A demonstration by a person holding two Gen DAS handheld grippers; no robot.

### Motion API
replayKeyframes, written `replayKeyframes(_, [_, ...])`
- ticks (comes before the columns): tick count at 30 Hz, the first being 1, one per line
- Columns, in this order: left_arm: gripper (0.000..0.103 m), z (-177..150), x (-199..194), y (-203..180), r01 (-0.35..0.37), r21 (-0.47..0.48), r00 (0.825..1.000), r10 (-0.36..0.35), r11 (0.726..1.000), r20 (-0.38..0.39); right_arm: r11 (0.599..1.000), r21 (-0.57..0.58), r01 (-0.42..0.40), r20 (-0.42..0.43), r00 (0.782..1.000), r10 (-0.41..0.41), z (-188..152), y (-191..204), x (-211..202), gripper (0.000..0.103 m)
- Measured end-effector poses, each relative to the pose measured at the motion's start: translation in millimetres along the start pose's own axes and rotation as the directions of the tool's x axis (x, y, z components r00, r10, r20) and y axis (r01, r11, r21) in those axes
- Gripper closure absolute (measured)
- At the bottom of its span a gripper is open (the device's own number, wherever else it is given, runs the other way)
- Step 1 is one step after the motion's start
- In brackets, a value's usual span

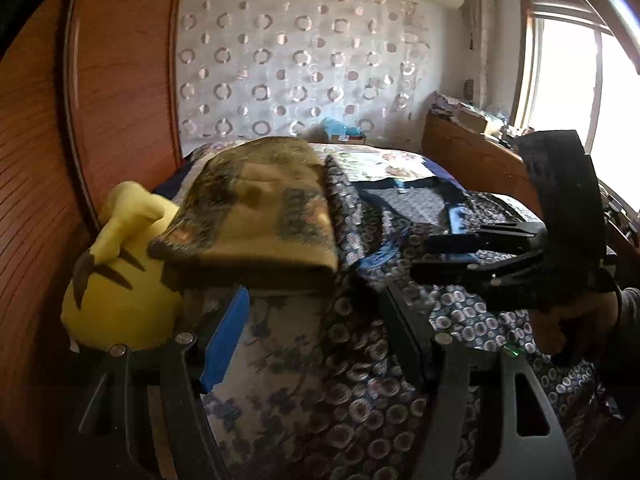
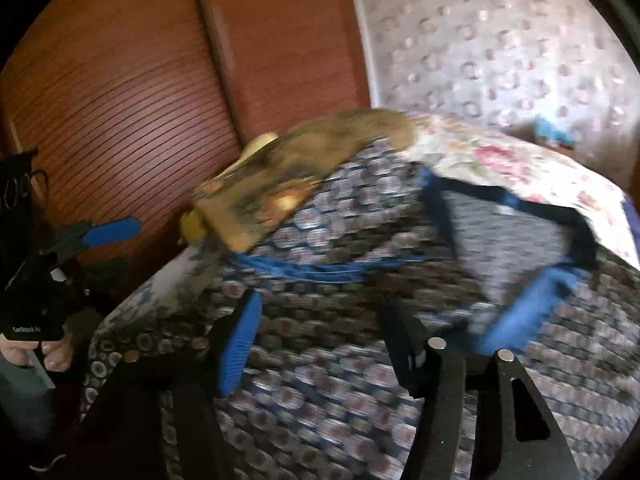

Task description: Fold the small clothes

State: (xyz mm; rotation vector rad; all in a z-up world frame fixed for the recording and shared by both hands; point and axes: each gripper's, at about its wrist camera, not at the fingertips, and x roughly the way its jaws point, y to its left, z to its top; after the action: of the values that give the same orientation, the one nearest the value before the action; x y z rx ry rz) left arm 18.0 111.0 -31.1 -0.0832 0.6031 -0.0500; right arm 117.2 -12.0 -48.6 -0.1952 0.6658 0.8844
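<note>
On the bed (image 1: 280,360), a dark garment (image 1: 400,380) patterned with pale circles and edged in blue lies spread across the lower centre and right of both views, over a floral sheet (image 2: 500,160). The left tongs (image 1: 312,344) stand open at the bottom of the left wrist view, nothing between the fingers, above the garment's left edge. The right tongs (image 2: 320,340) are likewise parted above the cloth, gripping nothing; the right wrist view is blurred. A folded brown blanket (image 1: 256,216) sits at centre left, touching a yellow plush toy (image 1: 120,280) at left, beside a reddish wooden wardrobe (image 1: 100,100).
</note>
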Motion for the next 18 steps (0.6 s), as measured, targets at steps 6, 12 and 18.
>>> replayKeyframes(6, [0.034,-8,-5,22,-0.030,-0.046,1.000,0.030,0.998,0.000,0.998,-0.042,-0.052,-0.042,0.998,0.050,14,25,34,0.044])
replayKeyframes(12, [0.034,-11,-5,27,-0.041,-0.060,0.999,0.041,0.997,-0.001,0.995,-0.096,0.012,-0.102,0.995,-0.022,12,33,60,0.095])
replayKeyframes(18, [0.034,-10,-4,22,-0.032,-0.046,0.999,0.032,0.998,-0.003,0.998,-0.057,0.015,-0.034,0.999,-0.017,-5,26,18,0.099])
